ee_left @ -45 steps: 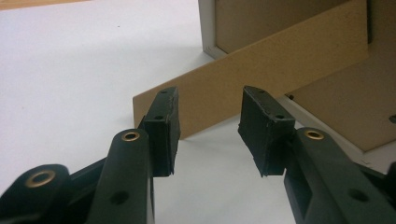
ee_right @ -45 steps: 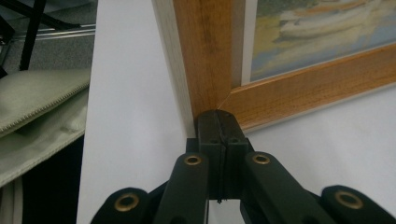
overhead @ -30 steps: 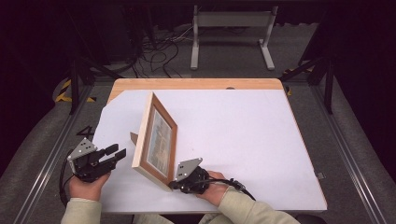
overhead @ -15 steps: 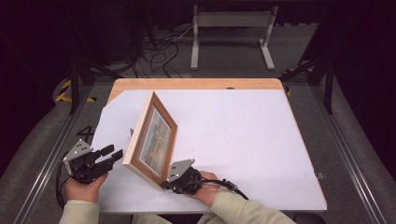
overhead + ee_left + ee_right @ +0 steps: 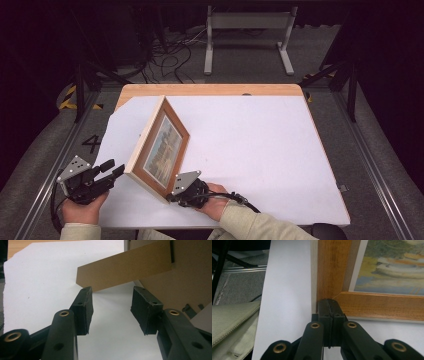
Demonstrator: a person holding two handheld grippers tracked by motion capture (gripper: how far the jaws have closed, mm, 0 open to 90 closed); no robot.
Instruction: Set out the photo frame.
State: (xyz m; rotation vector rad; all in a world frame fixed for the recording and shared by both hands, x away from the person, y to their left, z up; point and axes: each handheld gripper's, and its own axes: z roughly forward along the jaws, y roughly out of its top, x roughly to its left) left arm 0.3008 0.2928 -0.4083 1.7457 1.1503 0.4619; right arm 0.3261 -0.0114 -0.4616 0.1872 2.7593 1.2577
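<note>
Right, pic frame (image 5: pixel 158 148) stands tilted on the white sheet (image 5: pixel 250 145) at table's near left, painted harbour print facing right; no title or signature legible. A "4" (image 5: pixel 91 143) is marked on the floor left of the table. Right gripper (image 5: pixel 175 196): jaws fully closed, nothing between, tips butted vs frame's near bottom corner. Left gripper (image 5: pixel 115 168): jaws abt half apart, just been opening, empty; the cardboard back stand (image 5: pixel 125 267) sits just beyond them.
</note>
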